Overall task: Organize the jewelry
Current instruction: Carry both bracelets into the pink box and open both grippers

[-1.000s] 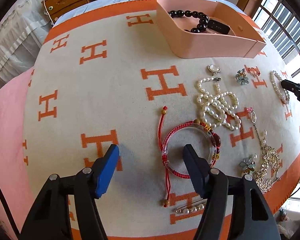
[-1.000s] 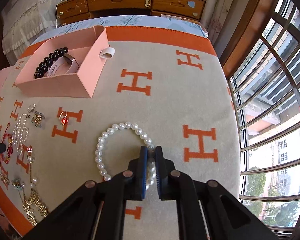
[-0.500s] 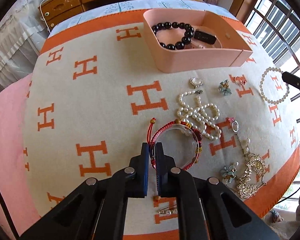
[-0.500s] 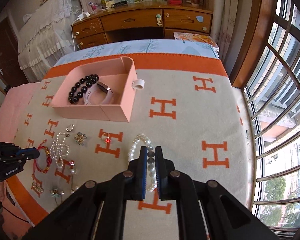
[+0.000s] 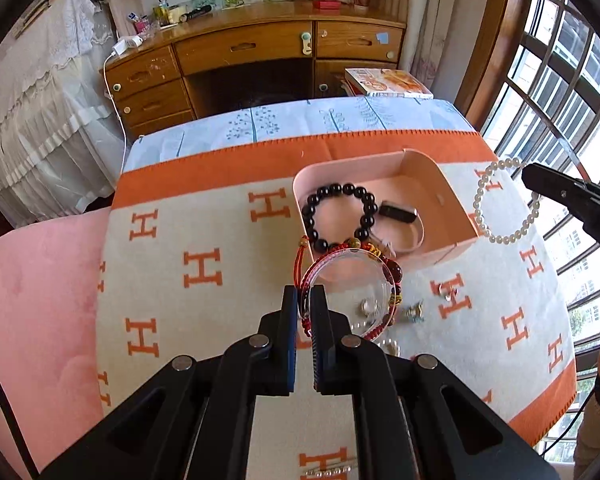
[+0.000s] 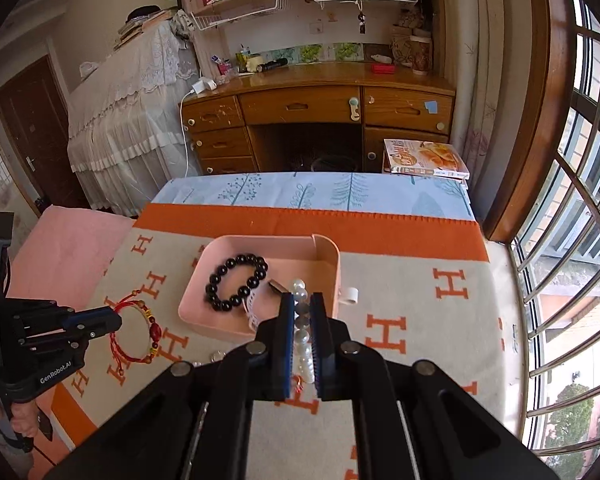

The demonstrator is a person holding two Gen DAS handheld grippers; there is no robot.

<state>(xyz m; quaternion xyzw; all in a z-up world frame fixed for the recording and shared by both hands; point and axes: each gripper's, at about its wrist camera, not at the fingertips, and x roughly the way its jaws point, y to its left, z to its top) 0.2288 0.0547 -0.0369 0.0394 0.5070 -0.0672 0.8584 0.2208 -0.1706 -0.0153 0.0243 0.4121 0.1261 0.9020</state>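
My left gripper (image 5: 304,292) is shut on a red cord bracelet with a clear bangle (image 5: 352,280) and holds it in the air just in front of the pink tray (image 5: 436,256). My right gripper (image 6: 300,300) is shut on a pearl bracelet (image 6: 302,332), lifted over the tray's (image 6: 328,248) near right edge; the bracelet also shows in the left wrist view (image 5: 500,200). A black bead bracelet (image 5: 340,216) and a white band with a black face (image 5: 400,220) lie in the tray.
Small rings and flower earrings (image 5: 412,312) lie on the orange-and-cream H-pattern blanket (image 5: 204,264) below the tray. A white ring (image 6: 350,295) lies right of the tray. A wooden desk (image 6: 312,120) stands beyond the bed, a barred window to the right.
Both grippers have lifted their bracelets off the blanket and carried them up towards the pink tray. The left gripper shut on the red bracelet a second ago.
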